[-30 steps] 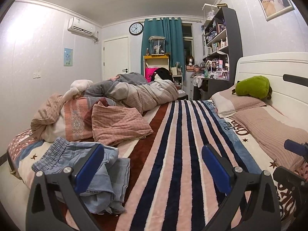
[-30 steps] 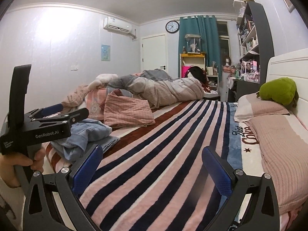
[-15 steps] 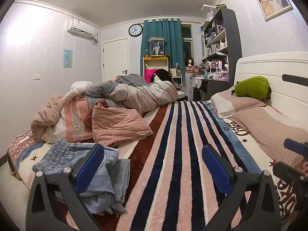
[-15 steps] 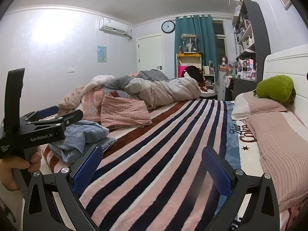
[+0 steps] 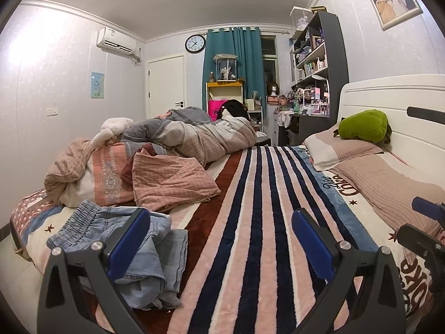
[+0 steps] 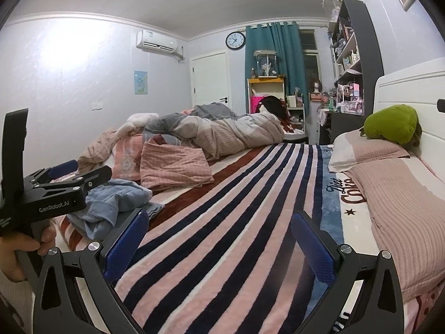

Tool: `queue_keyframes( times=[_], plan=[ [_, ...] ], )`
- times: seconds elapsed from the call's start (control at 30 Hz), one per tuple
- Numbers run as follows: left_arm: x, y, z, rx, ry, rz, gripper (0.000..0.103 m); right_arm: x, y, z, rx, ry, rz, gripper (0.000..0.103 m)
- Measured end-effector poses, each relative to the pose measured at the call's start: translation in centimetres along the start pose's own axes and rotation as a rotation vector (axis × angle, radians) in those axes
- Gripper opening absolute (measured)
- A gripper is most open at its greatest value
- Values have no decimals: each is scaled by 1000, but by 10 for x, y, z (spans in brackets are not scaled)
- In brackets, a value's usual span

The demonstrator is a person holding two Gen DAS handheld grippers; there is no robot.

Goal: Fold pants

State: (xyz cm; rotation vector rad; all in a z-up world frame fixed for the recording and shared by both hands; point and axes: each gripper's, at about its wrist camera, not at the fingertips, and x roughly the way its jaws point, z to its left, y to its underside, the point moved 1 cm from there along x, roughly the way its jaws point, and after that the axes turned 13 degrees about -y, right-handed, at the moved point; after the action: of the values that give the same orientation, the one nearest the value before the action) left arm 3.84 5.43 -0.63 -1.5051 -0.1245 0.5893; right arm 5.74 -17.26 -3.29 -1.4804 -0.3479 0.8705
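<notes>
You are holding your left gripper (image 5: 219,242) and right gripper (image 6: 218,242) spread wide, grasping nothing, both hovering over the striped blanket (image 5: 258,222). The crumpled denim pants (image 5: 144,245) are lying at the blanket's left edge, under the left gripper's left finger

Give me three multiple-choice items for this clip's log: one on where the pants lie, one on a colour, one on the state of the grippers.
1. Where are the denim pants?
A. Crumpled on the striped blanket, ahead of the left gripper
B. On the pillow
C. On the bookshelf

2. What colour is the plush toy by the headboard?
A. Red
B. Green
C. White

3. How do the jaws of both grippers stand?
A. Both shut on cloth
B. Left shut, right open
C. Both open, holding nothing

Answers:
1 A: the heap lies on the blanket near the left finger.
2 B: it is plainly green in both views.
3 C: the right gripper and the left each show a wide gap with only blanket between.
</notes>
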Motion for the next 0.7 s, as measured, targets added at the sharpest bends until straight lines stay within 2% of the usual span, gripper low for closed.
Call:
queue_keyframes(
  times=[0.7],
  plan=[
    [1, 1, 1, -1, -6, -1, 101, -5, -2, -6, 23, 13, -22, 102]
  ],
)
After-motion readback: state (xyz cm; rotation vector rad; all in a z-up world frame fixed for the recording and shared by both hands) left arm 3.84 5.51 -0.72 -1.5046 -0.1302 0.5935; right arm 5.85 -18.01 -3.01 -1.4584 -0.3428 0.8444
